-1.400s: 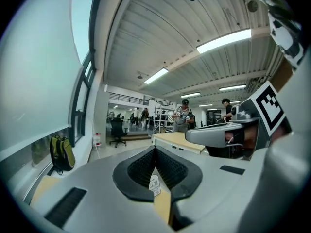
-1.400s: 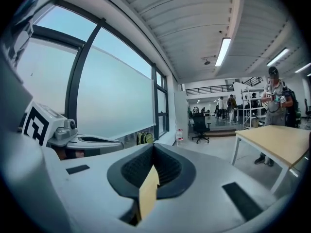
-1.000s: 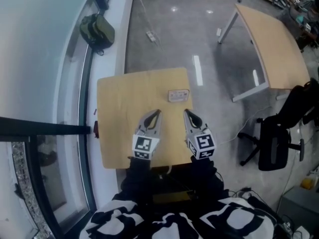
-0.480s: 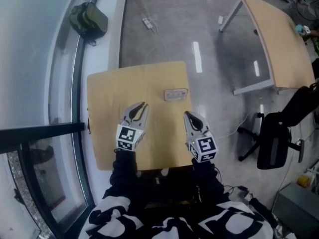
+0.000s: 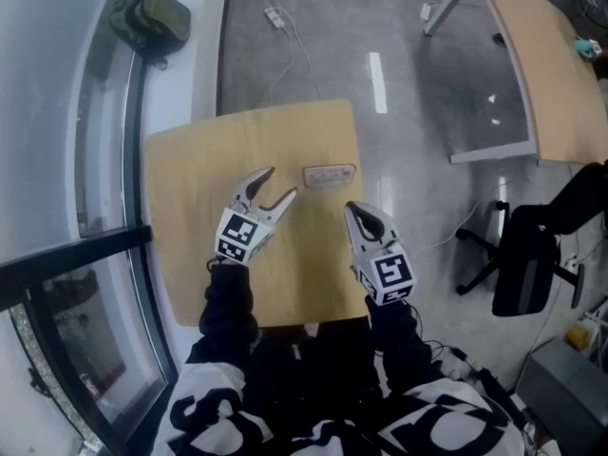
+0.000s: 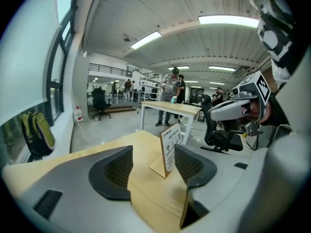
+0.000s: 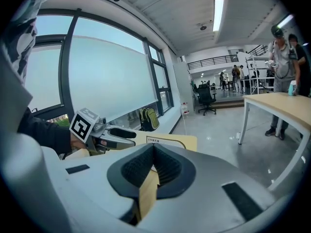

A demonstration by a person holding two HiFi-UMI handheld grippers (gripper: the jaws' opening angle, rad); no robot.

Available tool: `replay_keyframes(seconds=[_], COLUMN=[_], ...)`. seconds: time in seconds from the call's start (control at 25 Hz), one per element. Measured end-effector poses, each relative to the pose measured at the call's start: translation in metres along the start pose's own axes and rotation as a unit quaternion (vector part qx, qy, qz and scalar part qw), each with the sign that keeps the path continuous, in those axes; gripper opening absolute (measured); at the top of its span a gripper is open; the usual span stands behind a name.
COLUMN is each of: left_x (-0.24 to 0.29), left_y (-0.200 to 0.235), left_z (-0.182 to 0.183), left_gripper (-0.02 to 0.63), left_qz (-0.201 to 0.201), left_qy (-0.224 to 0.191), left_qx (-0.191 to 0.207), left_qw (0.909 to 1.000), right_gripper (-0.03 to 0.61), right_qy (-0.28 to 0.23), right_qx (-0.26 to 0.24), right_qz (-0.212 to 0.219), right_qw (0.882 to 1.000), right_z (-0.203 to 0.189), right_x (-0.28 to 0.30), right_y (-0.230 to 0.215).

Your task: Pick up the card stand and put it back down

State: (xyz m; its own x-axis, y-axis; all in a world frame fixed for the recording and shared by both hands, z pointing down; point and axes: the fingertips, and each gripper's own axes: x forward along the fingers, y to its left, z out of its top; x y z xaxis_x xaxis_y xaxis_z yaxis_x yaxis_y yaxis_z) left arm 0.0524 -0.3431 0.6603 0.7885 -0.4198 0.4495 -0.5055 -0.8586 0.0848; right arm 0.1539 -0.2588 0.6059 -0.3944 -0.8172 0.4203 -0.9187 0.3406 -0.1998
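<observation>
Held the left gripper (image 5: pixel 278 183) low over the desk (image 5: pixel 185 207), with jaws just opened wide and nothing pinched between them. Saw the card stand (image 5: pixel 330 175) upright near the far edge, just ahead of those jaws and not touched. Held the right gripper (image 5: pixel 353 209) nearby with jaws shut and empty. Looked barely started: had yet to grab, lift and set down.

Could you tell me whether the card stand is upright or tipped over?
Upright: the card stand stands on its base on the table, with its printed face near vertical.
</observation>
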Motion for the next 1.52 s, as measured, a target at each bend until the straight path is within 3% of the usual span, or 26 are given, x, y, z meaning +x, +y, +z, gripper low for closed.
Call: replay_keyframes(seconds=[0.08, 0.2, 0.4, 0.68, 1.0, 1.52], left_x=[0.012, 0.028, 0.051, 0.076, 0.093, 0.098], left_y=[-0.01, -0.021, -0.031, -0.05, -0.063, -0.075], left_z=[-0.001, 0.001, 0.011, 0.015, 0.015, 0.024], left_gripper=[0.299, 0.301, 0.301, 0.284, 0.267, 0.078], left_qz=[-0.043, -0.087, -0.13, -0.189, -0.234, -0.303], left_qy=[0.005, 0.003, -0.019, -0.02, -0.023, -0.023], left_qx=[0.007, 0.01, 0.007, -0.011, -0.018, -0.01], left_qw=[0.999, 0.9961, 0.9913, 0.9818, 0.9718, 0.9526], right_gripper=[0.007, 0.007, 0.006, 0.006, 0.007, 0.008], right_qy=[-0.002, 0.007, 0.009, 0.011, 0.015, -0.003], right_qx=[-0.002, 0.0, 0.006, 0.017, 0.046, 0.05], right_qz=[0.006, 0.008, -0.011, -0.019, 0.0, -0.023], right_qw=[1.0, 1.0, 1.0, 1.0, 0.999, 0.998], right_z=[-0.004, -0.011, -0.016, -0.021, -0.031, -0.018], right_x=[0.002, 0.004, 0.0, -0.005, -0.004, -0.003], right_y=[-0.003, -0.01, -0.026, -0.04, -0.037, -0.046])
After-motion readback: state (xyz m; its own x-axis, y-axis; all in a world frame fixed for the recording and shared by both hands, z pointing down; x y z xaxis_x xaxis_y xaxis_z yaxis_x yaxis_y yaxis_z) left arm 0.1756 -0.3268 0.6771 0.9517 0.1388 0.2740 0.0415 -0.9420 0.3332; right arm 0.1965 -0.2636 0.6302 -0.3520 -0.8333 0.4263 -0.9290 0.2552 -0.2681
